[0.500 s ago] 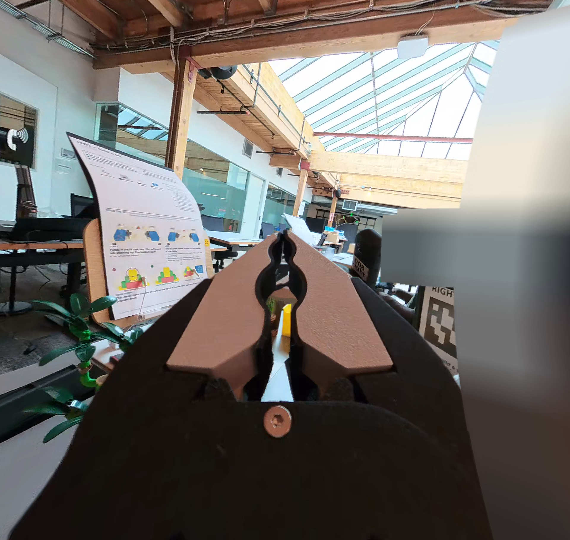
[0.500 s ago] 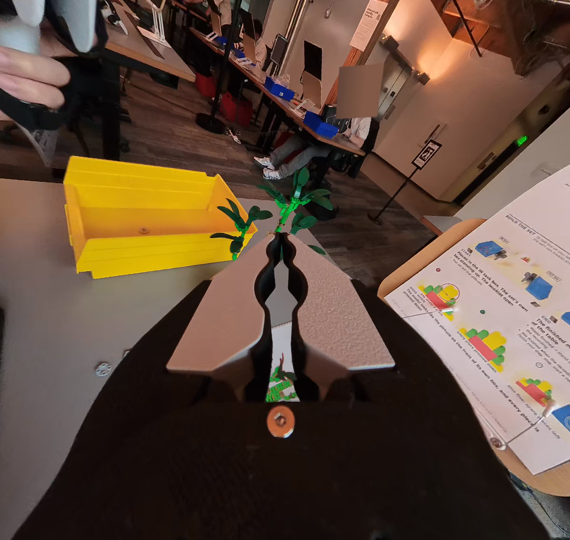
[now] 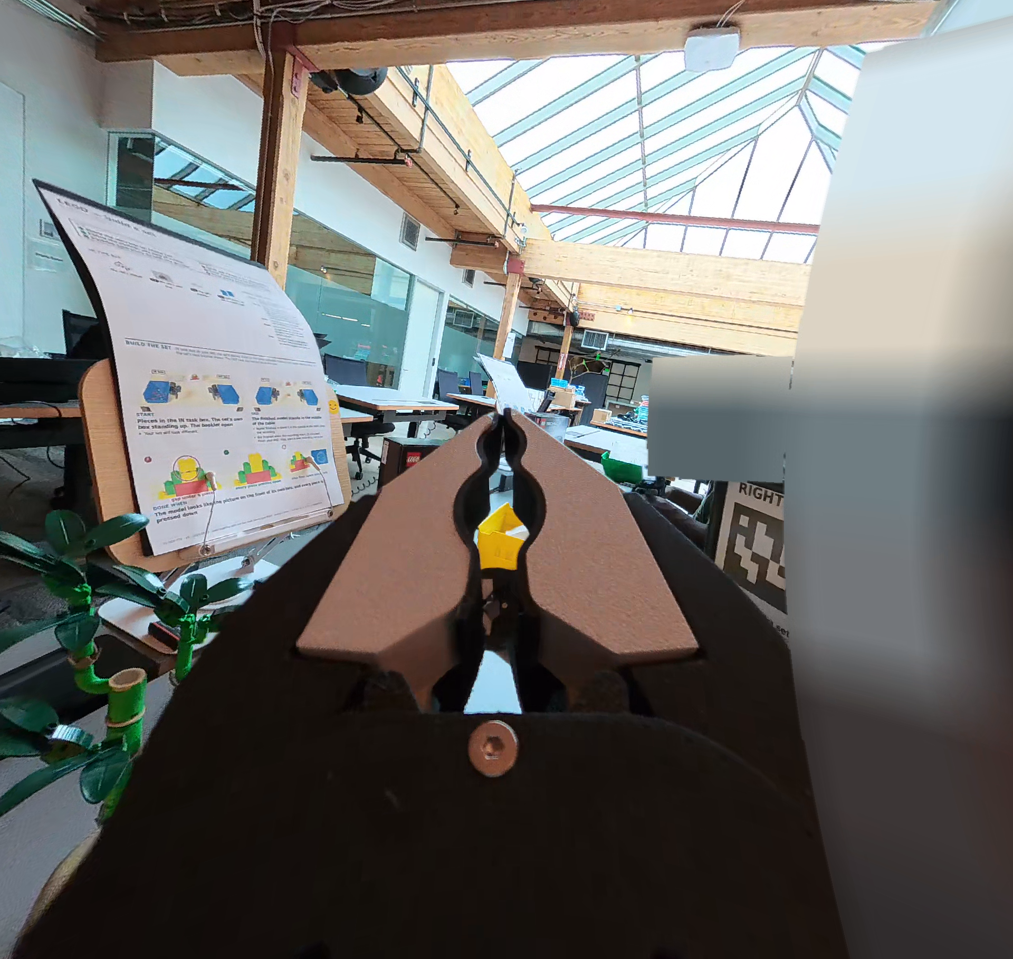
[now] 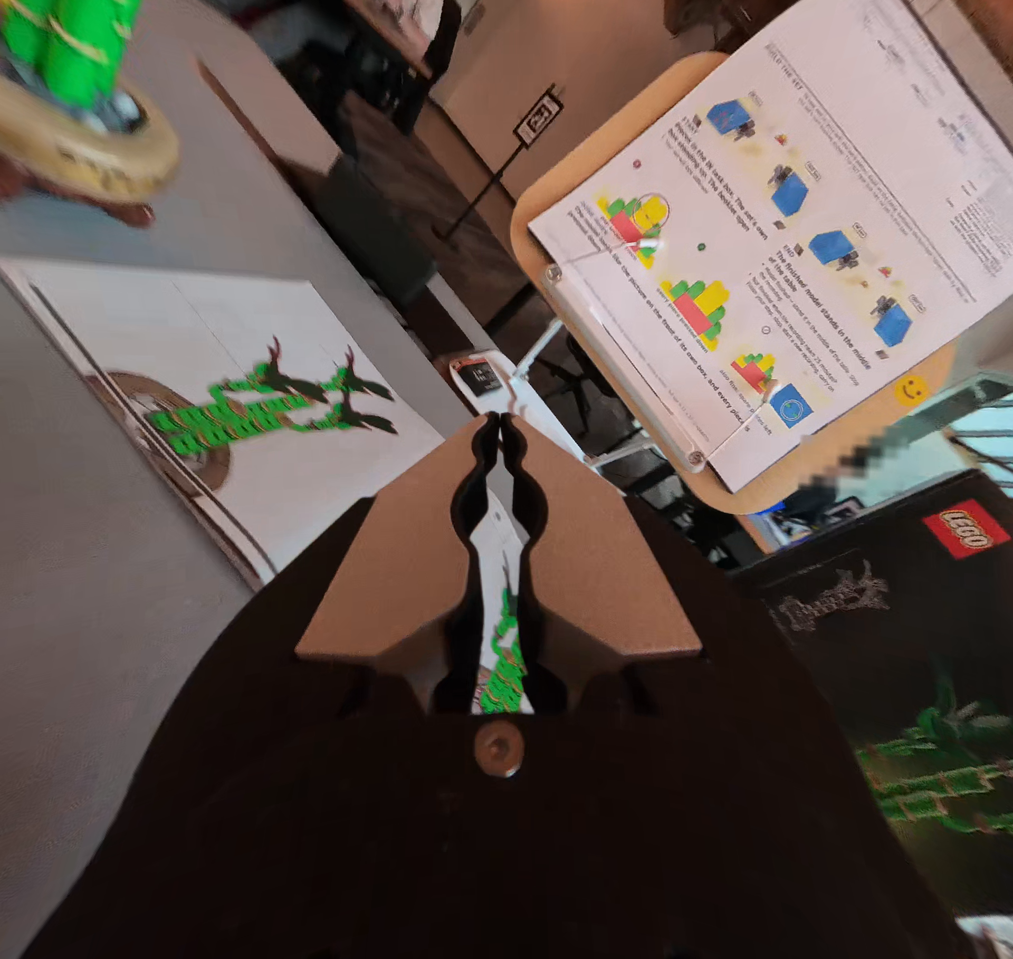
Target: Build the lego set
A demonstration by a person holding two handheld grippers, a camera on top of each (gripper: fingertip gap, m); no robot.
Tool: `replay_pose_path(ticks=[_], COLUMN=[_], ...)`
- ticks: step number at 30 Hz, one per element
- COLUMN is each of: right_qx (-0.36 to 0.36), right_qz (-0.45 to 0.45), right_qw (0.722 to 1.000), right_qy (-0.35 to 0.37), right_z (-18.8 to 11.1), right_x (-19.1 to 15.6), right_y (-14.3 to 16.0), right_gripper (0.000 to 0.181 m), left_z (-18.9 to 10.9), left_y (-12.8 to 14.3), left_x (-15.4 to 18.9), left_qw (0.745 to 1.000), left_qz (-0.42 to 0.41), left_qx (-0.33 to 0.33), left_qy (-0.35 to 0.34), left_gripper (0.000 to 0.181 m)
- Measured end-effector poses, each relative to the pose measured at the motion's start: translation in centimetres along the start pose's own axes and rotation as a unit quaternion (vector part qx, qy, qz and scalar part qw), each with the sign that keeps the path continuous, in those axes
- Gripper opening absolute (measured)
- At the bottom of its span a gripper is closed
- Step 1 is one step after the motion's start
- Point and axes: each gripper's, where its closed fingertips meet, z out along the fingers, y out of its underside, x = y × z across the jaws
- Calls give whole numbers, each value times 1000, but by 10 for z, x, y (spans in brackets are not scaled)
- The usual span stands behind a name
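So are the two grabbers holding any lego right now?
No. The left gripper and right gripper are both shut with nothing between their tips. The bamboo model stands untouched.

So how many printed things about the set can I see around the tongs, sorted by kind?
Seen from the right tongs:
Open instruction booklet flat on the table: 1
Instruction sheet on the wooden stand: 1
Black set box: 1
Total: 3

One bamboo model [image 4: 71, 28], one open booklet [image 4: 241, 401], one instruction sheet [image 4: 778, 253], one black box [image 4: 904, 658], one yellow bin [image 3: 500, 541].
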Motion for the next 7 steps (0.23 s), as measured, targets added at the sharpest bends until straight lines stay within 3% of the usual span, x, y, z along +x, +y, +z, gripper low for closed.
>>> replay_pose_path(ticks=[7], right_qx=[-10], right_qz=[51], right_qw=[999], right_qy=[-18], right_z=[10], right_x=[2], right_y=[16], right_gripper=[0], left_z=[6], left_y=[8], left_x=[-12], left_qw=[1000], left_qz=[-14], left_qx=[-11], left_qy=[-5], left_gripper=[0])
